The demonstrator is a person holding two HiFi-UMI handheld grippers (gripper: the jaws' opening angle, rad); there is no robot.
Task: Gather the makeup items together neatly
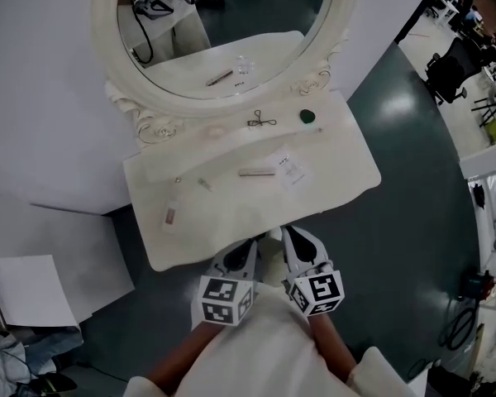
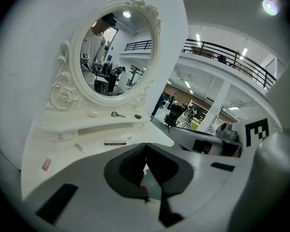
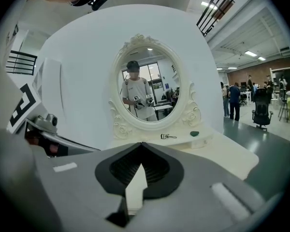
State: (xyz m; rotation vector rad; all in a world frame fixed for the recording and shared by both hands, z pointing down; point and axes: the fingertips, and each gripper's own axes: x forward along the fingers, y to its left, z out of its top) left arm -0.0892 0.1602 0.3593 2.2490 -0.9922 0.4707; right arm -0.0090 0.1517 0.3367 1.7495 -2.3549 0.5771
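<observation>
White plastic left gripper (image 1: 250,248) and right gripper (image 1: 288,236), jaws together and empty, are being held short of the white vanity table (image 1: 347,172), presumably for approach.

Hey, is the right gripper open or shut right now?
Shut: the right gripper has its jaw tips touching, with nothing held between them.

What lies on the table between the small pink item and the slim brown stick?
In the head view, a small pale tube lies on the white table between the pink item and the brown stick.
</observation>
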